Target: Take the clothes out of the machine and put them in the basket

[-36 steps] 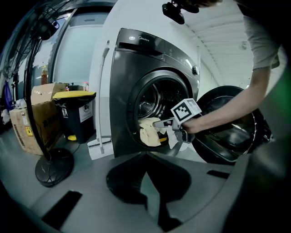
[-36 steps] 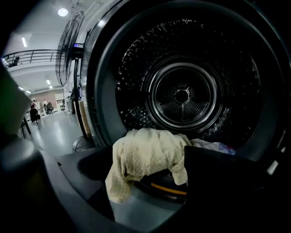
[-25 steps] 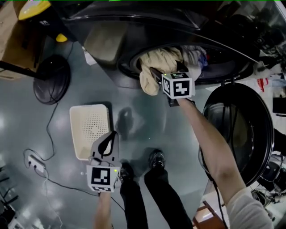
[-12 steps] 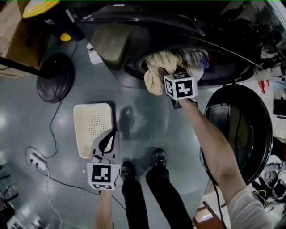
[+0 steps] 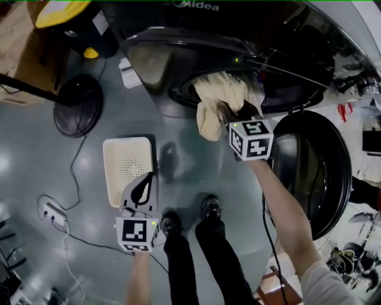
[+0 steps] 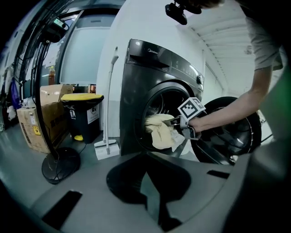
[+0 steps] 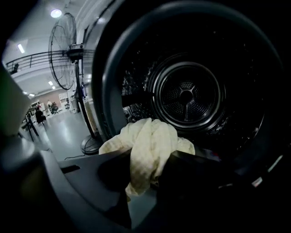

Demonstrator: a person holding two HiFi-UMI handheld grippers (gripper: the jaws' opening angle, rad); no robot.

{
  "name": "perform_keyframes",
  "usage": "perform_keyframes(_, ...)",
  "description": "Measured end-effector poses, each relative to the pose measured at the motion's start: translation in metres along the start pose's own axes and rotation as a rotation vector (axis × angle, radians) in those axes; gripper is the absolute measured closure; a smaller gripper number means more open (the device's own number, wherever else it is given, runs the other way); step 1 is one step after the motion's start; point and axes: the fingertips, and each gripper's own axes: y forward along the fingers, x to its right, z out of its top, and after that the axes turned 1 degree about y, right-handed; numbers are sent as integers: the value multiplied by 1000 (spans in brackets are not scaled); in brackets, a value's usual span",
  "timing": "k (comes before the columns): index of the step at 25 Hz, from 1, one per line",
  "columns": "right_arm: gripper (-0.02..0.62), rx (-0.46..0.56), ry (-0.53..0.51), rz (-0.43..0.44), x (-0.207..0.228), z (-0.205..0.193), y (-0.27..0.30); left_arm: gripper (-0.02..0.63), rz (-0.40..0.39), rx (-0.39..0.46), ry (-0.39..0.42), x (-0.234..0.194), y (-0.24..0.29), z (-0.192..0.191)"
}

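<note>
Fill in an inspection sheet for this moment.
Surface: grey floor, glossy.
Job's things: cloth partly out of washer mouth; basket on floor.
Clutter: fan base, bin, box, brush beside washer.
Grippers: right gripper shut on cloth, jaws just closed further; left gripper shut, empty, near basket.
Cables: cable runs to power strip on floor.
Surroundings: washer door open; person's shoes on floor.
</note>
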Motion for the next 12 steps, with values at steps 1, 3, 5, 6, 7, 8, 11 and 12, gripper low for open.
perform_keyframes(1, 466, 19, -8, 2, -5, 5, -11, 588, 0, 3, 3, 0, -3, 3)
perform_keyframes(3, 466, 47, -1, 7, -17, 12, -33, 588, 0, 7, 2, -1, -9, 9)
perform_keyframes(5, 466, 60, 8, 15, -31, 16, -52, 588, -1, 7, -9, -1, -15, 15)
perform_keyframes(6, 466, 61, 12, 18, -38, 16, -61, 588, -2, 8, -11, -2, -17, 18)
perform_keyframes(7, 466, 59, 19, 20, -43, 15, -70, 588, -3, 9, -11, -1, -19, 21)
perform_keyframes(8, 467, 58, 28, 20, -48, 13, -80, 588, -5, 11, -12, -1, -22, 24)
perform_keyframes(11, 468, 66, 26, 22, -59, 12, -108, 588, -4, 22, -19, -2, -28, 34)
perform_keyframes(12, 468, 71, 18, 26, -63, 14, -118, 588, -1, 25, -23, -4, -30, 37)
